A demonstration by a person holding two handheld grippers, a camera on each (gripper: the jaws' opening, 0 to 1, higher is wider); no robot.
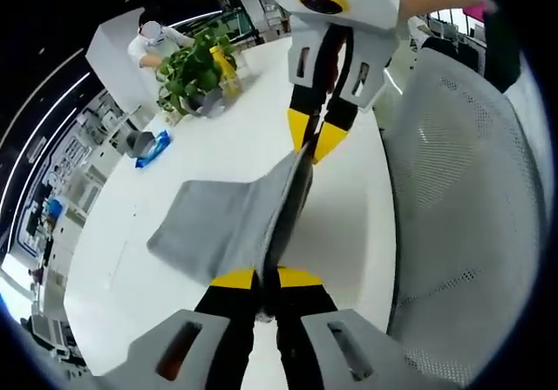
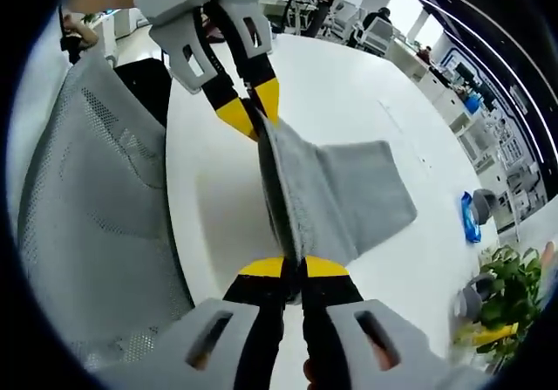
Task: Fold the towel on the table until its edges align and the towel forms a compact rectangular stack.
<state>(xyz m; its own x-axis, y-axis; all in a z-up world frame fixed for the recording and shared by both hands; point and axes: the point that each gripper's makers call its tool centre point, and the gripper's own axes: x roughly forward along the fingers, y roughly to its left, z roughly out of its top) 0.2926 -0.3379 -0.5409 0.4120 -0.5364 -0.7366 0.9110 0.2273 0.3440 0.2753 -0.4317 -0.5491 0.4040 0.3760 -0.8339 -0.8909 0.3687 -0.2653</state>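
The soft grey terry-cloth towel (image 1: 228,224) hangs stretched between the two tongs above the round white table (image 1: 218,137), one long edge lifted taut while the rest drapes down onto the tabletop. The left tongs (image 1: 267,278) are pinched together on one corner of that edge; the right tongs (image 2: 294,267) are clamped on the opposite corner. The cloth looks light and limp, sagging at once wherever it is unsupported, so it should be held at the corners and kept under gentle tension (slack would let the fold wander). It seems already doubled along the raised edge, though the layers are hard to separate here. A grey mesh chair back (image 1: 462,189) stands beside the table.
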